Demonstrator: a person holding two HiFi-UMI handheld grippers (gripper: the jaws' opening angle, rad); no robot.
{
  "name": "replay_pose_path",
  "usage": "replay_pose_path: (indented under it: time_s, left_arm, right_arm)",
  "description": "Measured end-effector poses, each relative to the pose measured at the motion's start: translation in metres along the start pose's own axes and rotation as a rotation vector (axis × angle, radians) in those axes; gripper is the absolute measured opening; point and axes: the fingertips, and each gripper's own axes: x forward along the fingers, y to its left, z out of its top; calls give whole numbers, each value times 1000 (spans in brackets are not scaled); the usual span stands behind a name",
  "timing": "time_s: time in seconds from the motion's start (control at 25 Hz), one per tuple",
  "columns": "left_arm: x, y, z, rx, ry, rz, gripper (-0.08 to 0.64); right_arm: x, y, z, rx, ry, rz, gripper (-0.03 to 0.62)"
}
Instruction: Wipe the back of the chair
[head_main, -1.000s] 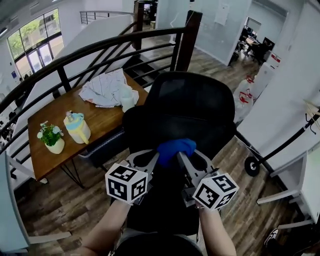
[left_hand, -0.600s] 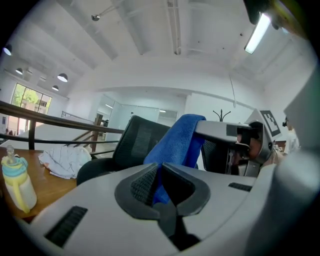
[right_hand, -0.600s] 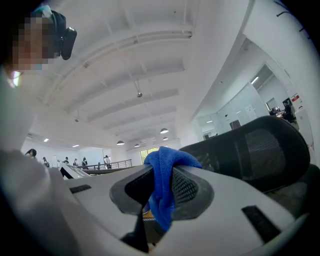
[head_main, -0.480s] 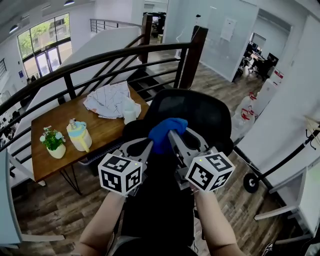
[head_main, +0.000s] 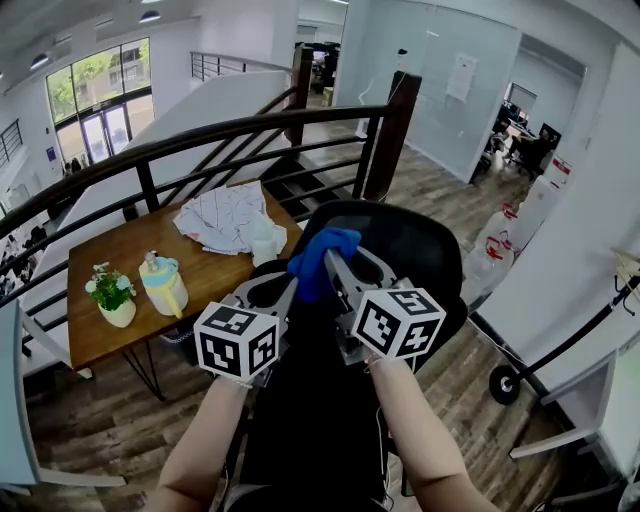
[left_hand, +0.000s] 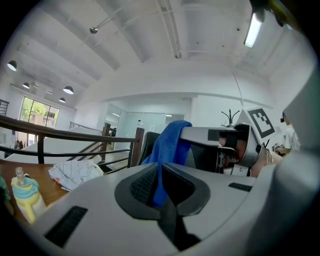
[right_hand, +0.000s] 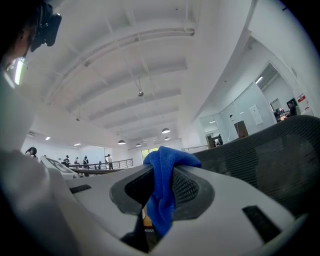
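Observation:
The black mesh chair back (head_main: 410, 250) stands upright in front of me in the head view. A blue cloth (head_main: 318, 258) is bunched at its upper left edge, pinched from both sides. My left gripper (head_main: 287, 288) is shut on the cloth's lower part and my right gripper (head_main: 332, 262) on its top. In the left gripper view the cloth (left_hand: 169, 145) hangs between the closed jaws of the left gripper (left_hand: 160, 175), with the right gripper (left_hand: 215, 136) alongside. In the right gripper view the cloth (right_hand: 161, 192) drapes over the right gripper (right_hand: 157, 192), the mesh chair back (right_hand: 272, 150) to its right.
A wooden table (head_main: 120, 265) at the left carries a potted plant (head_main: 110, 293), a yellow-and-blue jug (head_main: 164, 284), a crumpled white cloth (head_main: 228, 215) and a white cup (head_main: 265, 240). A black stair railing (head_main: 200, 135) runs behind it. Water bottles (head_main: 495, 245) stand at the right.
Both grippers have carried the blue cloth upward and to the left along the chair back, from its lower middle toward its upper edge. Both jaws stayed shut on it.

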Motion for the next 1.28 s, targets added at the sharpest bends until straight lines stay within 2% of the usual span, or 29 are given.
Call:
replay_pose_path:
  time_s: [0.32,0.48,0.56,0.8,1.28]
  left_arm:
    - [5,5,-4,14,36,26,35]
    - [9,6,-10,3,54,26,35]
    - [12,6,-11,2,58,26,35]
    - [22,-3,-10,-5,54,7,35]
    - [50,-39,-14,-16,67,-73,35]
  right_arm:
    - [33,-22,-12,-5,49,-55,83]
    - [38,-28,-15,-86,103,-61,83]
    - [38,-33,-16,-96,121,-65,83]
    - [23,-59,-16,-72,151,-87,83]
    - [-24,-114,-6,-64,157,-230,83]
